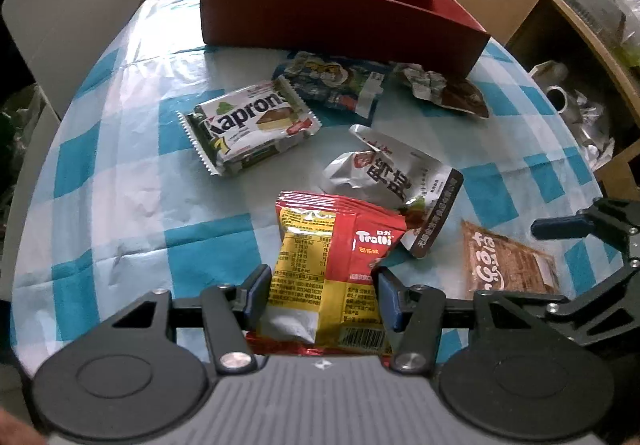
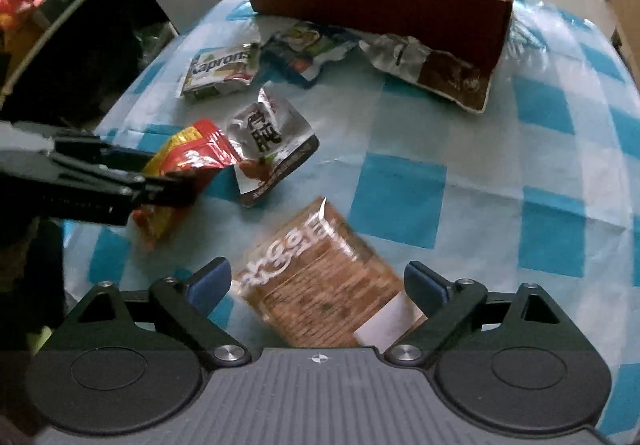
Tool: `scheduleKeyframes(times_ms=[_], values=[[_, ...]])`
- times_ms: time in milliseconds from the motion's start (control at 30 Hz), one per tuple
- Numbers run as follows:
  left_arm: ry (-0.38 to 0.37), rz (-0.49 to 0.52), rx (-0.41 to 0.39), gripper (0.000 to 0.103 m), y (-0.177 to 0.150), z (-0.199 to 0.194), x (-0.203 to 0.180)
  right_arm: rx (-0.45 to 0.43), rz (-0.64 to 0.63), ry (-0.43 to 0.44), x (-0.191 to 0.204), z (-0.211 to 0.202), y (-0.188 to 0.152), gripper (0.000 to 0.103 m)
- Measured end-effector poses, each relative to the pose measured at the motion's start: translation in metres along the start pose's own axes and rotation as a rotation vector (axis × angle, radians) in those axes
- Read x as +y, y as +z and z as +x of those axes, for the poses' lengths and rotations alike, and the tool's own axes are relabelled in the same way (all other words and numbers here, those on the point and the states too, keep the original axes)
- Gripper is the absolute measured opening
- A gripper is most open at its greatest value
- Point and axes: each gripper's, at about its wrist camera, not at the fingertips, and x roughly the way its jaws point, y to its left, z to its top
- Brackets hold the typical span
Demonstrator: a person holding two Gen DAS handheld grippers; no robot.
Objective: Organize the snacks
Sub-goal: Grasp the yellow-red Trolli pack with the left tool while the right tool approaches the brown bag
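Meanwhile, on a crinkled blue-and-white checked tablecloth (image 1: 120,181), the left gripper (image 1: 323,295) is clamped on a glossy red-and-yellow Trolli packet (image 1: 332,265), its blue-padded fingers (image 1: 256,291) pressing the puffy foil from both sides. The right gripper (image 2: 318,285) stands with its jaws wide apart around a flat, brown biscuit pack (image 2: 320,285), which lies blurred on the cloth between the pads, neither visibly touching it.

A long, matte dark-red cardboard box (image 1: 340,25) with straight walls serves as the landmark at the far end of the cloth. Just in front of its near wall lie a crumpled blue pouch (image 1: 336,81) and a wrinkled silver-and-brown wrapper (image 1: 444,89). Nearer the grippers from the box rests a rectangular white Kapron wafer pack (image 1: 252,125) with serrated ends, and beyond it from the box a creased silver sachet (image 1: 396,181), touching the Trolli packet.
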Motion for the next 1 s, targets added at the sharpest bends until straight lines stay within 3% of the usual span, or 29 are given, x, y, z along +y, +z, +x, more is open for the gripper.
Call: scheduleKeyframes(times_ms=[67, 167, 367, 500, 733, 800, 933, 1000], values=[[0.013, 0.008, -0.001, 0.049, -0.002, -0.001, -0.001, 0.003, -0.036, -0.070, 0.008, 0.004, 0.000, 0.097], [0.020, 0.015, -0.008, 0.049, -0.004, -0.001, 0.001, 0.028, -0.106, -0.107, 0.017, 0.009, -0.001, 0.098], [0.021, 0.015, -0.003, 0.050, -0.003, -0.001, 0.000, 0.094, -0.132, -0.033, 0.024, 0.013, -0.006, 0.100], [0.021, 0.019, -0.001, 0.051, -0.003, -0.001, 0.000, 0.101, -0.137, -0.028, 0.028, 0.004, -0.010, 0.100], [0.025, 0.034, -0.002, 0.052, -0.003, 0.000, -0.001, 0.191, -0.258, -0.035, 0.041, 0.012, -0.017, 0.101], [0.029, 0.045, -0.003, 0.054, -0.003, 0.001, -0.003, 0.169, -0.259, -0.074, 0.042, 0.019, -0.013, 0.101], [0.025, 0.047, 0.000, 0.054, -0.003, 0.001, -0.002, 0.089, -0.104, -0.113, 0.037, 0.022, -0.004, 0.101], [0.025, 0.045, -0.001, 0.055, -0.003, 0.001, -0.001, 0.041, -0.091, -0.159, 0.040, 0.023, -0.009, 0.101]])
